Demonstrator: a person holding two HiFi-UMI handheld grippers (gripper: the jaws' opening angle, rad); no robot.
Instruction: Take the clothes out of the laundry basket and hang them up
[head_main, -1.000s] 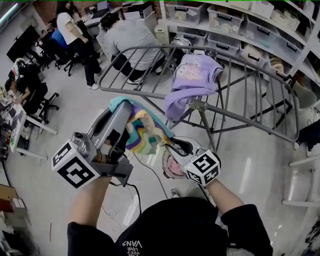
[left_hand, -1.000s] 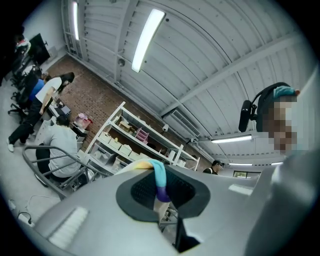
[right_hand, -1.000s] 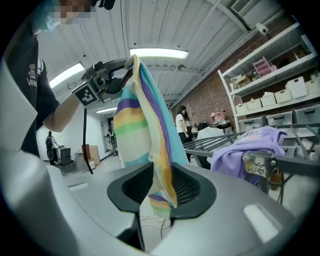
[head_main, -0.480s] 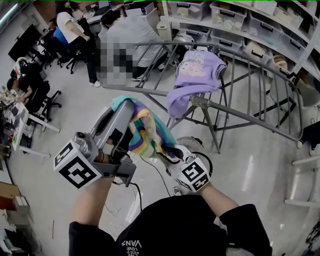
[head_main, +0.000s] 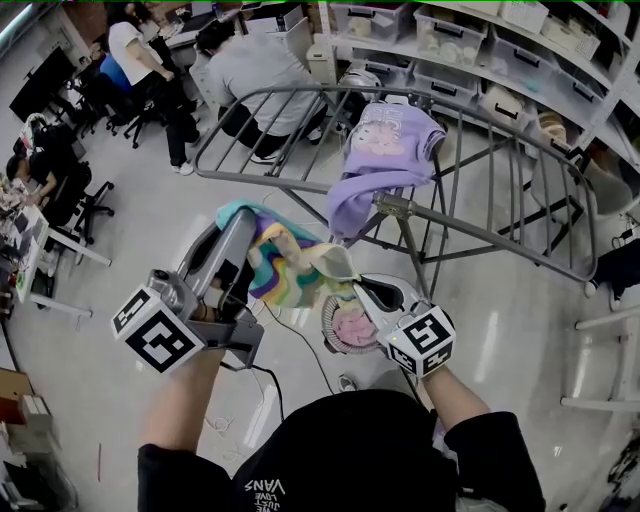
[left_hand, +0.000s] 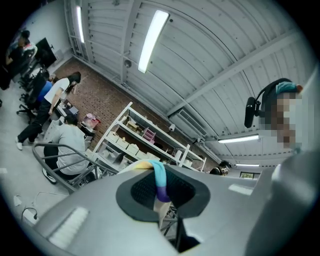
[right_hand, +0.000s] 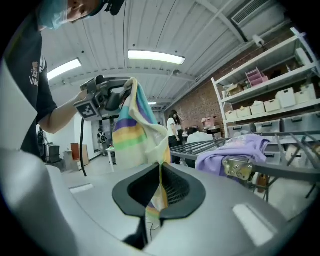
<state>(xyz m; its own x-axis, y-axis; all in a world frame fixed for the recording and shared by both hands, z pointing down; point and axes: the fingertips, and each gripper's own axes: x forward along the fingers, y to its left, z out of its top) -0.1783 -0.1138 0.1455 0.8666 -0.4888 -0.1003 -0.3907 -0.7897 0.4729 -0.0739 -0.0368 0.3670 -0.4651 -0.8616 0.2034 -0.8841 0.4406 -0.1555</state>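
Purple top (head_main: 385, 150), head view: draped over the rails of the rack (head_main: 300, 95), far from both hands, already hung.
Cloth (head_main: 285, 265), head view: striped in teal, yellow and purple, held in the air between the two grippers, nearer than the rack and clear of it.
Left gripper (head_main: 243, 213), head view: at the left, tips buried in the cloth's teal edge.
Right gripper (head_main: 352, 283), head view: at the right, tips at the cloth's pale corner.
Basket (head_main: 327, 330), head view: round, on the floor just below the right gripper; a pink thing (head_main: 355, 325) lies in it, its kind unclear.
Bins (head_main: 445, 30), head view: clear boxes on the far shelves, contents too small to tell.
Left gripper view: jaws pressed together on a thin fold of teal and purple hem.
Right gripper view: jaws have just been closing and now pinch a narrow edge of the cloth, which rises up and left to the other gripper; the top lies on the rack at the right, beside a metal bracket (right_hand: 239, 167).
Risk: both grips look slim, so a hard pull to spread the cloth could slip an edge free and drop it to the floor.
Second risk: the bracket could snag the cloth as it goes over the rail.
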